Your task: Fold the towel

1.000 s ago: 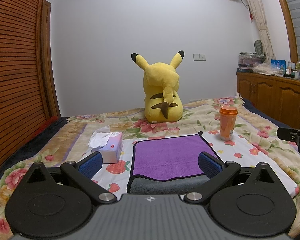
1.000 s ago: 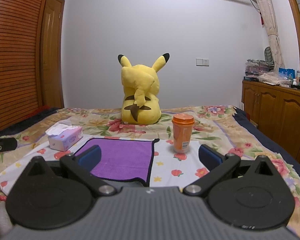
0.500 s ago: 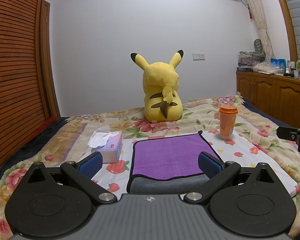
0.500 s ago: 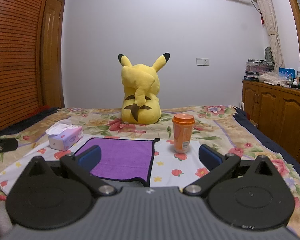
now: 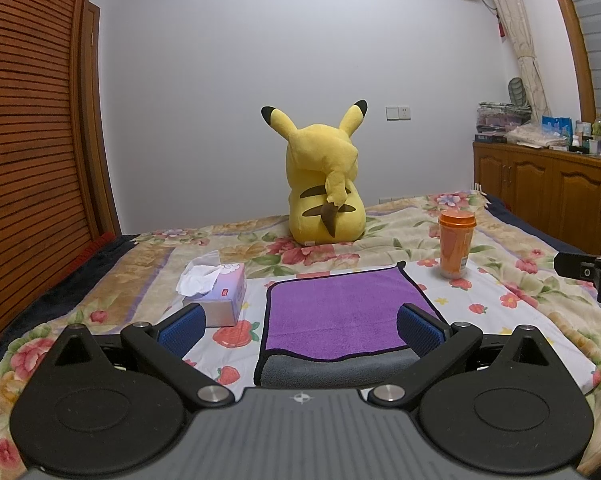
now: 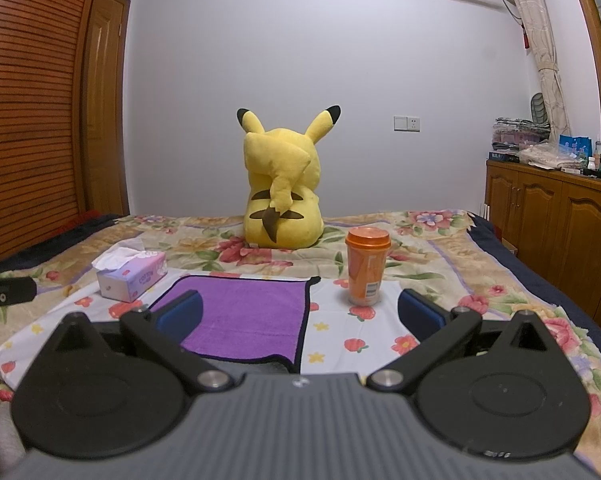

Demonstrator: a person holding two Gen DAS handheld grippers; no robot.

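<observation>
**Q:** Where was the towel, and what were your claws doing?

**A:** Your left gripper [image 5: 300,326] was spread wide and held nothing. The purple microfibre towel with dark edging [image 5: 342,314] lay flat on the floral bedsheet [image 5: 500,300], straight ahead of that claw and framed between its blue fingertips [image 5: 182,326]. Its near edge was turned back, showing the grey underside. Your right gripper [image 6: 298,312] was likewise spread and empty, with the towel ahead and to its left.

**Q:** What else lay near them?

**A:** An orange lidded plastic cup [image 6: 366,266] stood ahead of the right claw, just beside the towel's far right corner. A pale tissue box [image 5: 218,294] sat ahead and left of the left claw, near the towel. A yellow plush toy [image 5: 324,184] sat well beyond.

**Q:** Had anything changed in the last second?

**A:** Almost nothing. Both claws hovered where they had been, and the towel had not shifted. That suggests you had paused, either between folds or with the fold finished.
</observation>
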